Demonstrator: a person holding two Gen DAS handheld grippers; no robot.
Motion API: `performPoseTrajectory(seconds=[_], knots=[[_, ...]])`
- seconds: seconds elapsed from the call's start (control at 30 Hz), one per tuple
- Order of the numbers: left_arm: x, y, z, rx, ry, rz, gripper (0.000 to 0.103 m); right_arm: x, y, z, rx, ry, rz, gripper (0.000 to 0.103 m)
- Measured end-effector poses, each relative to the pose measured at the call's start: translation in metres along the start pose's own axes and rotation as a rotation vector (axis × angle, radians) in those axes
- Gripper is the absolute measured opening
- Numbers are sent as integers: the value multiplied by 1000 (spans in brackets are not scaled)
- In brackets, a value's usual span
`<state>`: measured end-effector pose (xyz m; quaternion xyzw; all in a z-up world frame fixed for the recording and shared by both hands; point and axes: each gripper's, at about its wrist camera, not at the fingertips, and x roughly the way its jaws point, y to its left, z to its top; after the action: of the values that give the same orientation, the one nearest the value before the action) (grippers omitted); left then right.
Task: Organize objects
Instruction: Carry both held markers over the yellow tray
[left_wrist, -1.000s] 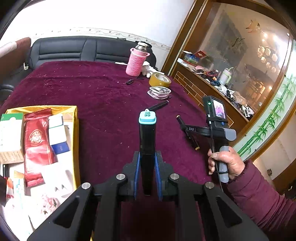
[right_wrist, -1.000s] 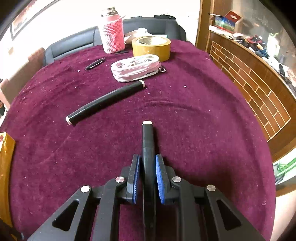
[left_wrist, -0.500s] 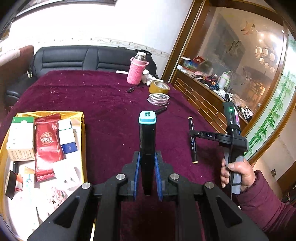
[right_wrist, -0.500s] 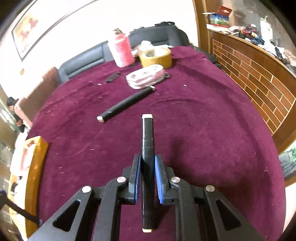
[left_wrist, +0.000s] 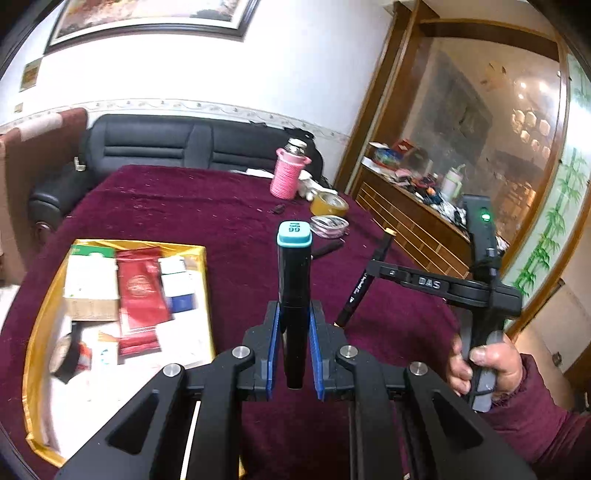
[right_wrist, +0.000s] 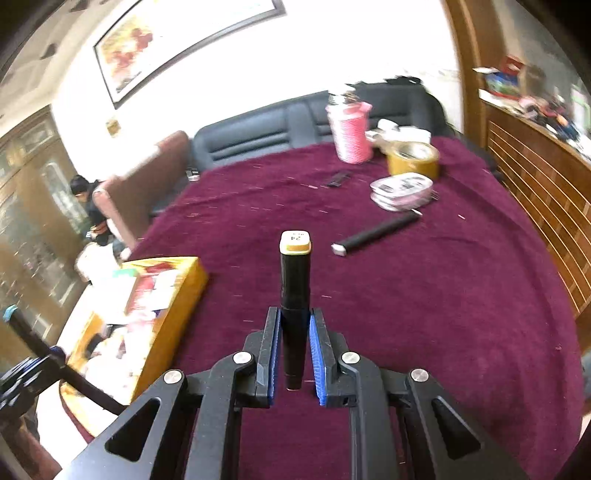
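Observation:
In the left wrist view my left gripper (left_wrist: 294, 319) is shut on a black marker with a teal cap (left_wrist: 294, 273), held above the maroon tablecloth (left_wrist: 236, 221). To its right a hand (left_wrist: 491, 363) holds my right gripper (left_wrist: 364, 286), which grips a slim black marker with a tan cap (left_wrist: 373, 266). In the right wrist view my right gripper (right_wrist: 294, 326) is shut on that tan-capped marker (right_wrist: 294, 280). A third black marker (right_wrist: 376, 234) lies on the cloth ahead of it. An open yellow box (left_wrist: 206, 291), full of packets, sits at the left; its side wall (right_wrist: 177, 310) shows here too.
At the table's far right stand a flask in a pink knitted sleeve (right_wrist: 351, 133), a roll of tan tape (right_wrist: 413, 158) and a clear zip pouch (right_wrist: 400, 188). A small black item (right_wrist: 338, 179) lies near them. A black sofa (left_wrist: 166, 144) and a wooden counter (right_wrist: 535, 173) border the table.
Both grippers have risen off the cloth with their markers. The right one has swung left, so the yellow box now shows in its view.

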<state>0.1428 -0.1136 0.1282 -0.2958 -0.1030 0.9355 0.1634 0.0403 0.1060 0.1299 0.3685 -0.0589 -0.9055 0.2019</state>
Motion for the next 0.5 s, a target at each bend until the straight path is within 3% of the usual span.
performPoseTrajectory(seconds=[0.5], knots=[[-67, 57, -8, -87, -77, 148, 14, -5, 133, -9, -197, 38, 239, 17]])
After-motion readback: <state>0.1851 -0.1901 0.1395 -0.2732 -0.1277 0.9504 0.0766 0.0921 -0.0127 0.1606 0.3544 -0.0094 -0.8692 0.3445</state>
